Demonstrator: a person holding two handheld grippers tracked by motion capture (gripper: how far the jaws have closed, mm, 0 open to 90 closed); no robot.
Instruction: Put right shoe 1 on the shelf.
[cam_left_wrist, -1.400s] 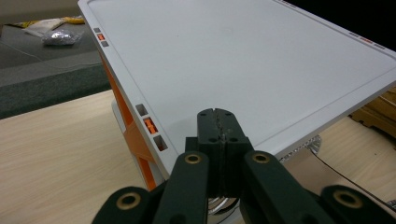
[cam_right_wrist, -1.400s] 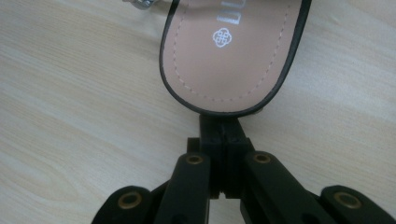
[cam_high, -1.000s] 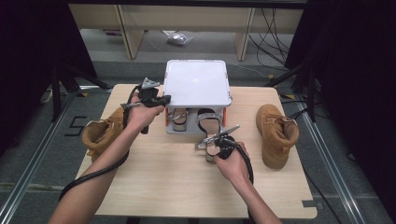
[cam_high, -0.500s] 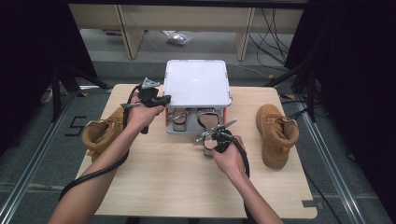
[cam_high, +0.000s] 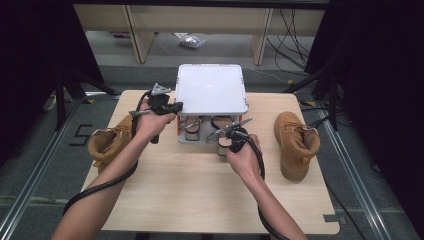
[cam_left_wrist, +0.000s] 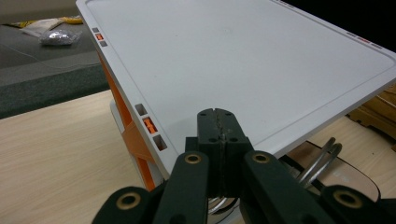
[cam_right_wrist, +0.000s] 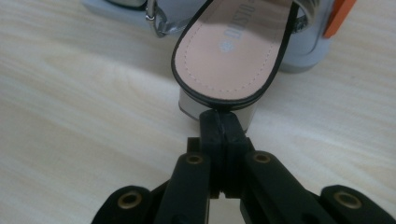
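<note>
A pale wooden table (cam_high: 190, 195) carries a white-lidded rack (cam_high: 212, 90) at its far middle, tan boots left (cam_high: 107, 140) and right (cam_high: 296, 142). A sandal (cam_right_wrist: 233, 51) pokes out from under the rack. Both the left gripper (cam_left_wrist: 217, 122) and the right gripper (cam_right_wrist: 223, 122) are pressed closed, empty.

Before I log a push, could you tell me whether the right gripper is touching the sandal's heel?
Touching. In the right gripper view the right gripper, fingers shut, presses its tips against the back of the sandal heel, with no gap visible.

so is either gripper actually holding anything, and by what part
Both grippers' jaws are shut with nothing between them: right gripper sits just behind the sandal's heel, left gripper by the white lid.
</note>
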